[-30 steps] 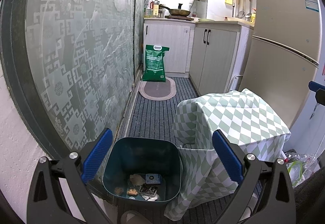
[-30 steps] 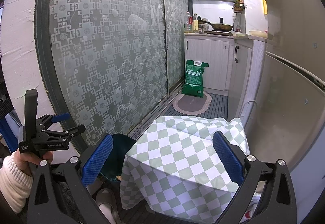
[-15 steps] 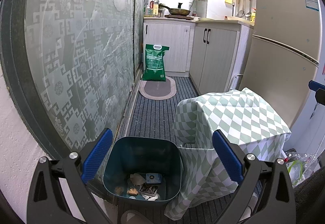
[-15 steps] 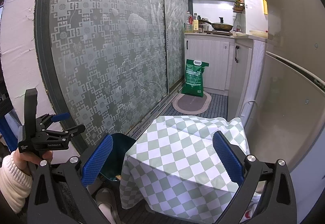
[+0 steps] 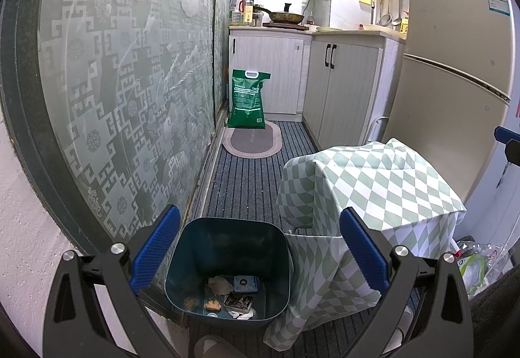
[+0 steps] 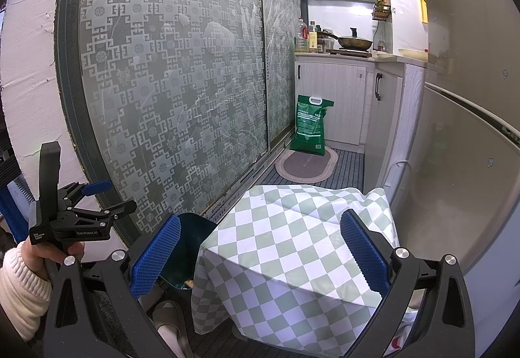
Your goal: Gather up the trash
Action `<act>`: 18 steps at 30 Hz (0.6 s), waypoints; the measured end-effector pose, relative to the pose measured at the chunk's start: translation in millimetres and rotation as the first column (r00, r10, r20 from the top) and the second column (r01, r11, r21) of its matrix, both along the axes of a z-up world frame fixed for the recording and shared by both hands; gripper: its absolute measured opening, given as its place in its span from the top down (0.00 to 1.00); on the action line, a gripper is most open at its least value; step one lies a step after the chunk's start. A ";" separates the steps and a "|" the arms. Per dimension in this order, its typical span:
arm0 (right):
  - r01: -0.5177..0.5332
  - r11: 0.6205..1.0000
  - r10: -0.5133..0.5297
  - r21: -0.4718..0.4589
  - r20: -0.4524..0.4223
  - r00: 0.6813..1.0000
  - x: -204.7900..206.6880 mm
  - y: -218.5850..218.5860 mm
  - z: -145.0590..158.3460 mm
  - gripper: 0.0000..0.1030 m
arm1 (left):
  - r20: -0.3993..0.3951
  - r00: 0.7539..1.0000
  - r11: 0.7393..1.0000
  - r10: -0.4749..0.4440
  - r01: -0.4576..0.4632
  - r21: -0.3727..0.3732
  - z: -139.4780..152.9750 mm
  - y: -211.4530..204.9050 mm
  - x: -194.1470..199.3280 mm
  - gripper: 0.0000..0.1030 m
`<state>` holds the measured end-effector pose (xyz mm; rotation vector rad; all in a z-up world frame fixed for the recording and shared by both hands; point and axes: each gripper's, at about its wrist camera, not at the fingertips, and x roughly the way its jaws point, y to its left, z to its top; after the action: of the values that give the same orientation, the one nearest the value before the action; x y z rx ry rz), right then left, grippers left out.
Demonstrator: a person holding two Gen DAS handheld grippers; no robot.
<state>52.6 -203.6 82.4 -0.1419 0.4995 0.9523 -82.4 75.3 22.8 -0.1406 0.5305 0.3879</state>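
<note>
Judging by the scraps (image 5: 227, 293) already lying in the dark bin (image 5: 227, 247), collection looks mostly done. The bin is framed between the spread, empty fingers of the left gripper (image 5: 259, 250). The right gripper (image 6: 260, 257) is likewise held agape, nothing carried, over the checkered cloth (image 6: 292, 247). No loose trash is seen.

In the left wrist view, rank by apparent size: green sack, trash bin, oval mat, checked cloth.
1. checked cloth
2. trash bin
3. oval mat and green sack look alike; both sit far from the camera, so unranked.
</note>
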 end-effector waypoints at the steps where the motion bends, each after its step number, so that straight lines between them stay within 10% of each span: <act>1: 0.000 1.000 0.000 0.000 0.000 1.000 0.0 0.1 0.0 0.03 | 0.000 1.000 1.000 0.000 0.000 0.001 -0.3 -0.3 0.0 0.03; 18: -0.001 1.000 0.001 -0.001 0.000 1.000 0.3 -0.9 -0.1 0.03 | -0.008 1.000 1.000 0.006 -0.006 0.003 -4.6 1.4 -1.8 0.03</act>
<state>52.9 -204.5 82.3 -0.1427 0.4996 0.9528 -84.1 76.6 18.2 -0.1382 0.5372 0.3946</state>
